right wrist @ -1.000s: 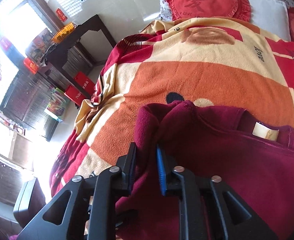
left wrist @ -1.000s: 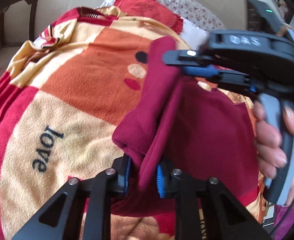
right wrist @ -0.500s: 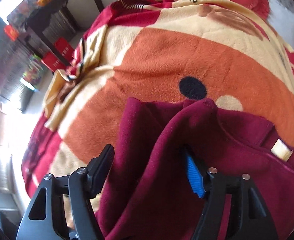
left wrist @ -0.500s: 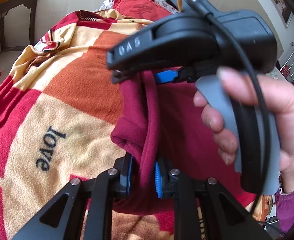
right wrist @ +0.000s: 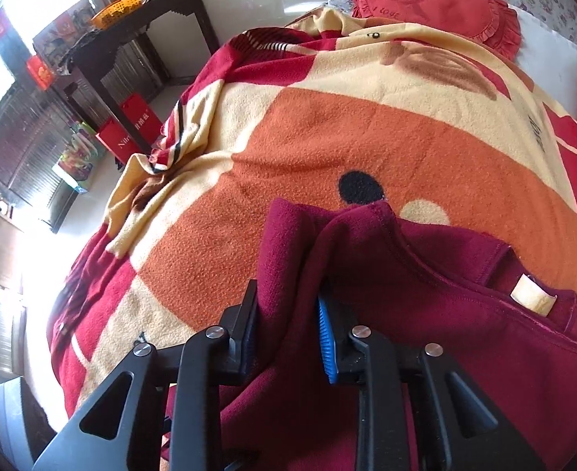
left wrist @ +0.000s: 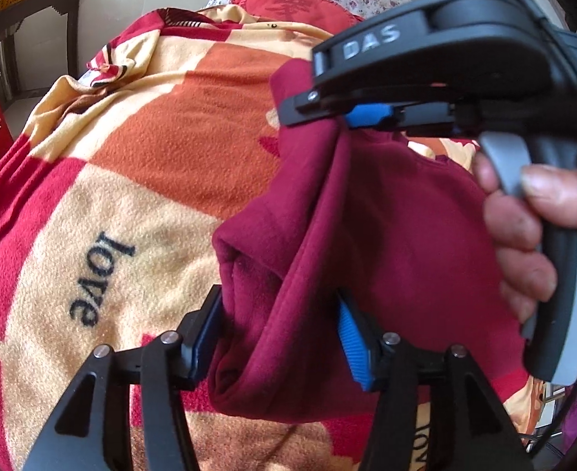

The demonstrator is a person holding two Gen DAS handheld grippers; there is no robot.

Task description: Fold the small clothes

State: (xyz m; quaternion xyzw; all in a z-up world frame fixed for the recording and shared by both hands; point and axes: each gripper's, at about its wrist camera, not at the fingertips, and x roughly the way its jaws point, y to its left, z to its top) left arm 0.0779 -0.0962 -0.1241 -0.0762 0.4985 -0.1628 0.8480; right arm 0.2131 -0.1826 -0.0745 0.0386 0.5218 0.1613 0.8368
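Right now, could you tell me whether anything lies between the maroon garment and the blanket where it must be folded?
Nothing visible does: the maroon garment hangs from the right gripper and left gripper directly over bare blanket.

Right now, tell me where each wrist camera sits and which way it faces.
Left wrist: on left gripper, facing up the blanket toward the red pillow; right gripper and right hand show.
Right wrist: on right gripper, facing across the blanket toward a dark table; only its own fingers show.
Shared: maroon garment, blanket, red pillow.
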